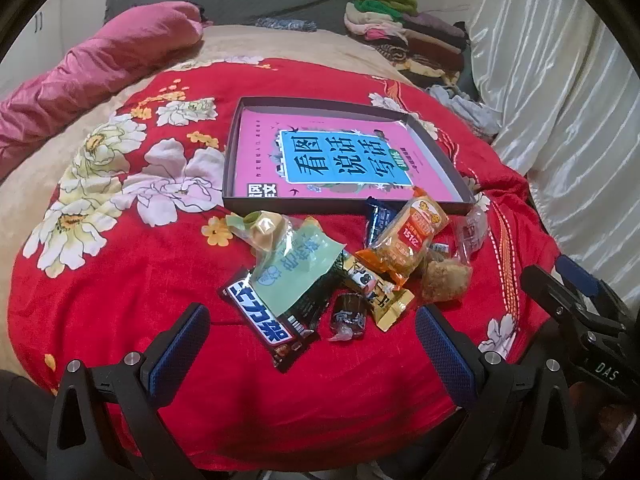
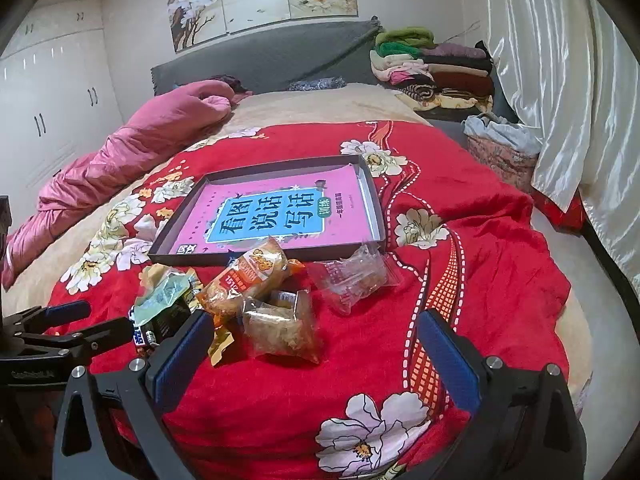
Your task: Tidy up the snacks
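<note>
Chocolate bar (image 1: 267, 322) lengthwise toward tray (image 1: 256, 202) (diagonal)

Matte black frames on both tools, braced by triangular cut-out struts. Left hand-held gripper (image 1: 312, 344): two fingers faced with blue textured pads (image 1: 180, 344), round silver screws (image 1: 133, 359) at the finger bases. Right hand-held gripper (image 2: 316, 354): same black build, same blue pads (image 2: 448, 360), silver screws (image 2: 491, 361) behind them. White "DAS" lettering (image 1: 607, 369) on the right tool's black body, seen from the left camera.
</note>
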`<state>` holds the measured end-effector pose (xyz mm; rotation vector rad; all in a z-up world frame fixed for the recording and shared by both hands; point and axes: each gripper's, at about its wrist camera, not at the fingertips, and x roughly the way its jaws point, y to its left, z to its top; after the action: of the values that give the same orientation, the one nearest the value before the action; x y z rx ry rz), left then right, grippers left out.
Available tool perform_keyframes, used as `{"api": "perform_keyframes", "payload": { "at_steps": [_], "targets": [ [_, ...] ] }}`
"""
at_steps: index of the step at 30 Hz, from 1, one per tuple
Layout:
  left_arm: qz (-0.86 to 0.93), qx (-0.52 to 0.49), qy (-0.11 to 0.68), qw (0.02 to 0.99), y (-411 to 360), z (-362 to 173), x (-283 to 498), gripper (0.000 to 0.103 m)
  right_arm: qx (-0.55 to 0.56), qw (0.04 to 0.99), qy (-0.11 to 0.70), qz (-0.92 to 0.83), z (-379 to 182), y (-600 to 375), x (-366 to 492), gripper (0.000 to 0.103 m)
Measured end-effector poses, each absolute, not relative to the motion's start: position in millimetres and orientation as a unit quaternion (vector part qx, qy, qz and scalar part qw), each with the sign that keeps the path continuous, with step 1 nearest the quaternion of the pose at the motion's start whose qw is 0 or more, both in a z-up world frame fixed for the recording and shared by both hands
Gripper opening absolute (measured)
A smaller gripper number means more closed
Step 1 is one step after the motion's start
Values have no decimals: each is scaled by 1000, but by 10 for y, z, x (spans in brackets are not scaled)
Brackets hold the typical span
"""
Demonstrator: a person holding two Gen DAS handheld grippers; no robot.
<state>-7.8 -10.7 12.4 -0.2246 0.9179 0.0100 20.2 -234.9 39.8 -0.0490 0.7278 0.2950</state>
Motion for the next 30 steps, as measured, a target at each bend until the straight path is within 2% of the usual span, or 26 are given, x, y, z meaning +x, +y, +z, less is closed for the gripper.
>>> {"api": "perform_keyframes", "payload": {
  "at_steps": [20,26,30],
  "targets": [
    [37,-168,437,883,391,30,222,101,-15,923,359,140,249,-2434,444,103],
    [40,-196,445,873,482,-46,394,95,0,920,369,129,181,-2519,576,103],
    [40,-212,455,864,508,-139,486,82,34,912,390,120,108,-2646,705,103]
  ]
}}
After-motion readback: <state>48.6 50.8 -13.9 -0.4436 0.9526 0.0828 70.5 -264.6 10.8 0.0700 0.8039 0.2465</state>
